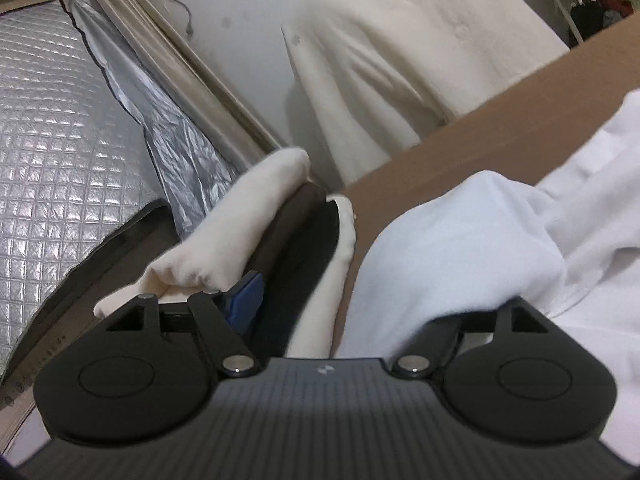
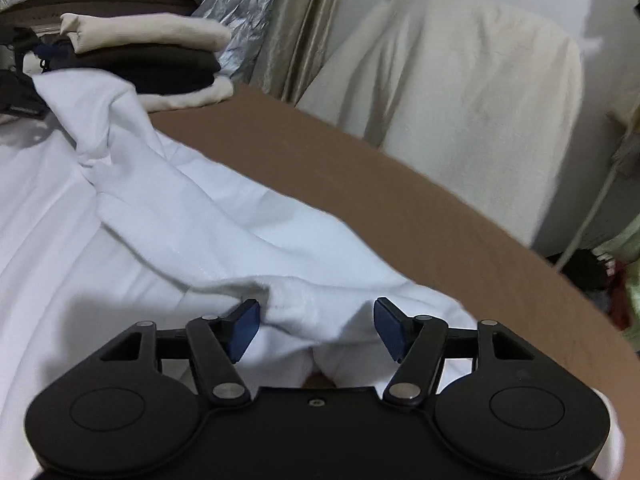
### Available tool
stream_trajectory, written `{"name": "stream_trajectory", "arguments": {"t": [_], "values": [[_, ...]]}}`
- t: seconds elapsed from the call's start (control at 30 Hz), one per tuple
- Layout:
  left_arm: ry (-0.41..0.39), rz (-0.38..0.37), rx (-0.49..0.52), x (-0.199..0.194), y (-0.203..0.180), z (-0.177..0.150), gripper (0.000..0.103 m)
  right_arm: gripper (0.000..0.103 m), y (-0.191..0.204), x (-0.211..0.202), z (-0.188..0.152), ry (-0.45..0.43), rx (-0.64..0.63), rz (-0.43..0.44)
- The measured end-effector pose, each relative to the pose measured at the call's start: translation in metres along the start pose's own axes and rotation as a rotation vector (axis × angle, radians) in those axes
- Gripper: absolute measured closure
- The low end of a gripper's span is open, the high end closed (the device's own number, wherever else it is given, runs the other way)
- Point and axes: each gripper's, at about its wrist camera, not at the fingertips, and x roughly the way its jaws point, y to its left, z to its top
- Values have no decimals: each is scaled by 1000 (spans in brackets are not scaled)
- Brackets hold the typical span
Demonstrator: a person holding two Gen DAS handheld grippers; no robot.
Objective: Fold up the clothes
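White cotton garment (image 2: 168, 216), limp and light; right gripper (image 2: 316, 326) unclenched astride hem fold at 6 o'clock, left gripper's (image 1: 360, 300) state unclear.

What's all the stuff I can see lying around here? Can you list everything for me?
white garment: one, white, spread and rumpled across the table, a fold of it between the right claw's pads
table: one, brown, under the garment
folded clothes: one stack, cream and dark layers, at the table's far corner
draped cloth: one, cream, hanging behind the table
curtain: one, beige, by the wall
quilted sheet: one, silver, beside the curtain
left claw: one, black with blue pads, by the stack, white cloth hiding its right side
right claw: one, black with blue pads, open around the fold
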Motion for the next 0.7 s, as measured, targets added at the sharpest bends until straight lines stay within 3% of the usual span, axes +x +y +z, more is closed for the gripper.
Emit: {"name": "stream_trajectory", "arguments": {"t": [0.03, 0.07, 0.17, 0.23, 0.4, 0.47, 0.53, 0.6, 0.63, 0.7], "values": [[7, -10, -18, 2, 2, 0, 33, 87, -7, 7, 4, 7, 20, 21], [16, -27, -44, 5, 4, 0, 34, 91, -15, 12, 9, 8, 49, 26], [66, -86, -135, 14, 17, -2, 35, 91, -42, 22, 32, -38, 156, 5], [107, -126, -202, 21, 26, -4, 33, 91, -69, 24, 57, -87, 243, -52], [142, -131, -268, 36, 35, -9, 11, 91, -137, 35, 127, -152, 390, -222], [133, -163, -261, 37, 30, -10, 4, 91, -149, 54, 150, -119, 376, -266], [146, -236, -240, 38, 24, -10, 4, 90, -158, 80, 167, -47, 372, -323], [149, -286, -218, 36, 19, -14, 4, 75, -160, 110, 167, 58, 364, -400], [150, -305, -205, 35, 16, -15, 4, 59, -161, 123, 164, 116, 354, -429], [129, -284, -178, 28, 15, -15, 4, 55, -161, 133, 148, 202, 349, -445]]}}
